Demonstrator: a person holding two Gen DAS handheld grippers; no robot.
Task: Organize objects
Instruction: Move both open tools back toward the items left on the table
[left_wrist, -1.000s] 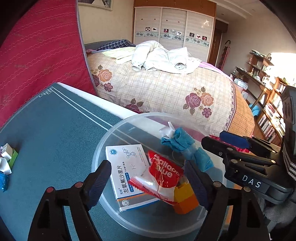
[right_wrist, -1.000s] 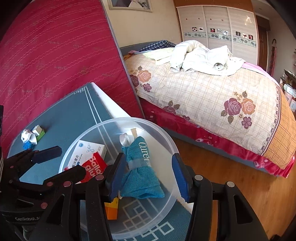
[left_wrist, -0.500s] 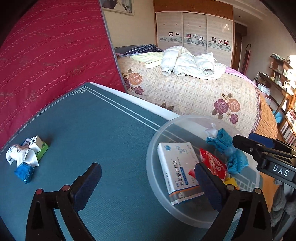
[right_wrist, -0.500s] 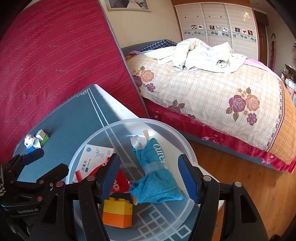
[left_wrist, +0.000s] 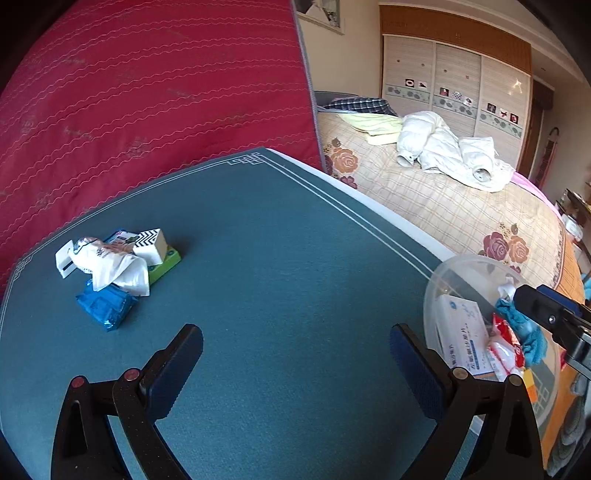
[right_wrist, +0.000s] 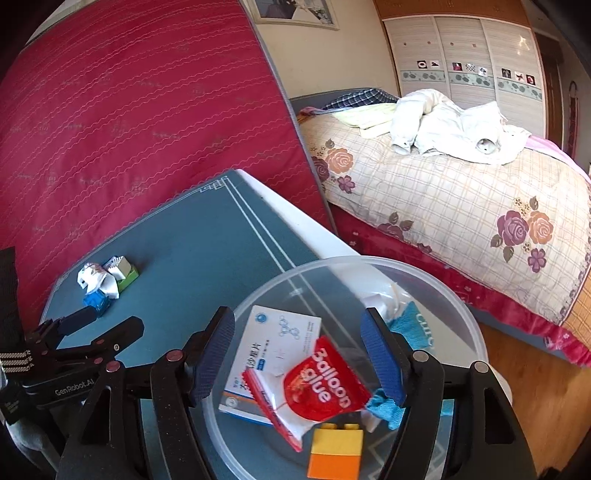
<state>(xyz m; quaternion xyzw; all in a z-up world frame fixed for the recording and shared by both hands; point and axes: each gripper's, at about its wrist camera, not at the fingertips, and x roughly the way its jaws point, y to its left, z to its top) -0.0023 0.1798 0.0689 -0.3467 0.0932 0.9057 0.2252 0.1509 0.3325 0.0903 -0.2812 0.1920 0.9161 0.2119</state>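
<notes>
L gripper (left_wrist: 295, 354) jaws wide apart, nothing btwn, over bare teal mat (left_wrist: 280, 258); packet pile (left_wrist: 110, 266) upper left of it. R gripper (right_wrist: 299, 354) jaws just been opening, empty, above clear bowl (right_wrist: 454, 295): med box (right_wrist: 277, 339), balloon glue packet (right_wrist: 321, 387), blue cloth (right_wrist: 410, 325), orange-yellow brick (right_wrist: 334, 452) inside.

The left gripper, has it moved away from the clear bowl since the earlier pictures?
Yes. The left gripper has swung left: the clear bowl, earlier between its fingers, now sits beyond the right one, jaws wide and empty.

A teal-covered counter (left_wrist: 288, 258) carries everything. A clear plastic bowl (right_wrist: 447, 284) sits at its right edge. A small pile of packets (left_wrist: 110, 266) lies well apart, near the far left corner.
</notes>
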